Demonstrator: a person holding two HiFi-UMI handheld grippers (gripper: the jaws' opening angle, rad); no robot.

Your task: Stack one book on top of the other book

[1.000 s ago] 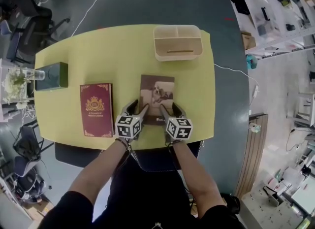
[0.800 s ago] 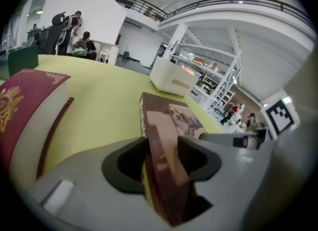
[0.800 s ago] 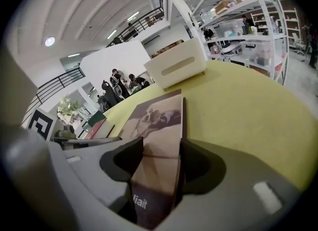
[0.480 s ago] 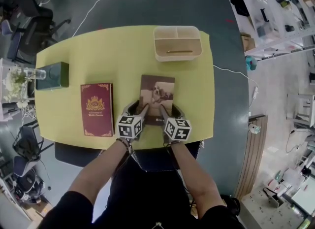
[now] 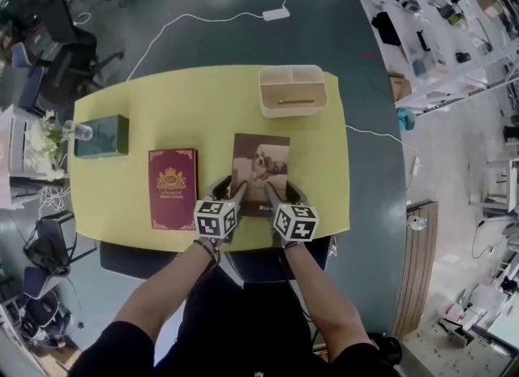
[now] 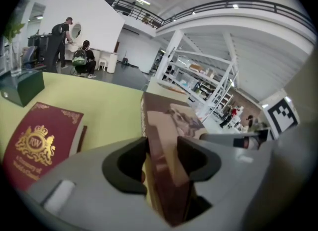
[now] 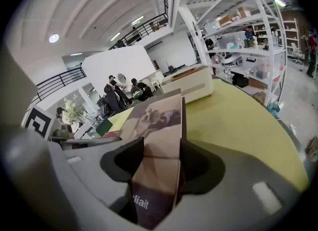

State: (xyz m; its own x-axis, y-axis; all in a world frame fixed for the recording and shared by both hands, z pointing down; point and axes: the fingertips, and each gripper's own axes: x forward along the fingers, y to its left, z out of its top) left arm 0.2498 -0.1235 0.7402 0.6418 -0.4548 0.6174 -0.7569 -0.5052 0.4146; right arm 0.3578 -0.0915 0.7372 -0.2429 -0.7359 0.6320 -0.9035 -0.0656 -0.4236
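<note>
A brown book (image 5: 261, 163) with a dog picture on its cover is gripped at its near edge by both grippers, and it hangs a little above the yellow table (image 5: 203, 108). My left gripper (image 5: 228, 194) is shut on the book's near left corner, and the book (image 6: 171, 125) fills its jaws (image 6: 161, 161). My right gripper (image 5: 280, 195) is shut on the near right corner, the cover (image 7: 159, 118) pinched between its pads (image 7: 158, 164). To the left, a dark red book (image 5: 172, 188) with a gold crest lies flat on the table (image 6: 37, 143).
At the table's far edge stands a beige divided tray (image 5: 293, 90). A dark green box (image 5: 101, 135) and a glass vase of flowers (image 5: 55, 130) sit at the far left. Office chairs and a cable lie on the floor beyond.
Both grippers have risen together with the brown book, whose near edge has come up off the table. The red book has not moved.
</note>
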